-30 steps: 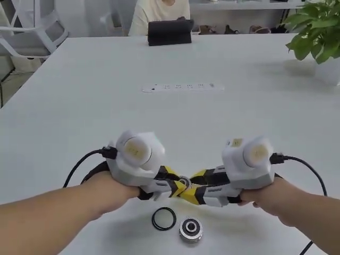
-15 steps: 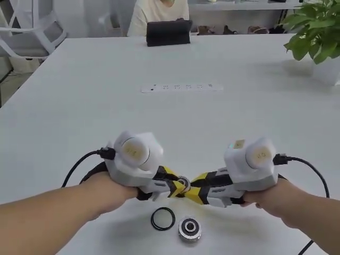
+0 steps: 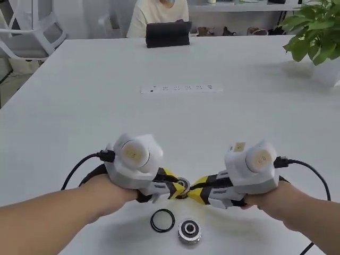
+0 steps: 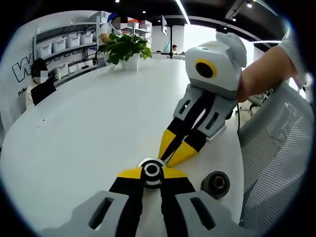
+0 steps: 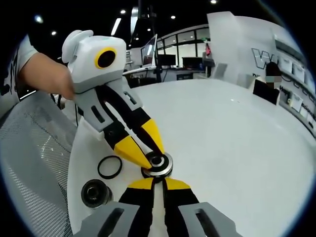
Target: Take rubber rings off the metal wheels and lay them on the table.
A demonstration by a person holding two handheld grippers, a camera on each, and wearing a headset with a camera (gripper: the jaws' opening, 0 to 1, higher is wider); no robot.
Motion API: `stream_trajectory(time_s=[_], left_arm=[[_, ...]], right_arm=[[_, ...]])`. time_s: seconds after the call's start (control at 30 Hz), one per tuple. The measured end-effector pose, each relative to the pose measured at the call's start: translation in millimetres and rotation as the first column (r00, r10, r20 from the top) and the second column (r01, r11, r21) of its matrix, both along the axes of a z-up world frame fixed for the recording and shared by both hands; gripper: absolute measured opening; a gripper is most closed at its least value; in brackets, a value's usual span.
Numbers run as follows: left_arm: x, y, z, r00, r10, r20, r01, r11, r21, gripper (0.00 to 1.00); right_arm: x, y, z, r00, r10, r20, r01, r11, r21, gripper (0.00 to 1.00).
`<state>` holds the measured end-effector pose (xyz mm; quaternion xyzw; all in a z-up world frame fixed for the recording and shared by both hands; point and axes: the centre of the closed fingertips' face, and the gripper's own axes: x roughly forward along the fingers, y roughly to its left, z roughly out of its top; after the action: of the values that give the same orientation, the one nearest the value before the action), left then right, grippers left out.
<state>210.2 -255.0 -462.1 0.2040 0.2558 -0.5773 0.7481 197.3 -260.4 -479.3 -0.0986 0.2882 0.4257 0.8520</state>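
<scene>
left gripper [image 3: 171,189] clamps a wheel [image 3: 183,185] just above the counter [image 3: 106,106]. right gripper [image 3: 195,192] is pinched narrow on its rim, probably on the rubber. nearer, a loose ring [image 3: 152,220] lies left of a bare wheel [image 3: 189,230]. the second strip looks underway; next, peel the rubber off sideways.

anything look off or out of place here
Nothing stands out. A rubber ring lies flat beside a metal wheel on the table, and the left gripper and right gripper both grip a second wheel.
</scene>
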Motion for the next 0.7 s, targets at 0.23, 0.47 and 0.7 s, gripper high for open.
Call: stream_trajectory(time_s=[0.23,0.47,0.7], left_arm=[[0.2,0.1,0.0,1.0,-0.001,0.003,0.001,1.0,-0.003,0.07],[-0.2,0.4,-0.1,1.0,-0.002,0.007,0.002,1.0,-0.004,0.07],[0.3,1.0,-0.1,1.0,-0.001,0.007,0.001,1.0,-0.011,0.07]], right_arm=[[1.4,-1.6,0.0,1.0,-0.024,-0.012,0.024,1.0,0.019,0.01],[2.4,-4.9,1.0,0.997,-0.066,-0.046,0.068,0.996,0.056,0.0],[5.1,-8.1,6.0,0.992,-0.107,-0.072,0.114,0.989,0.094,0.0]])
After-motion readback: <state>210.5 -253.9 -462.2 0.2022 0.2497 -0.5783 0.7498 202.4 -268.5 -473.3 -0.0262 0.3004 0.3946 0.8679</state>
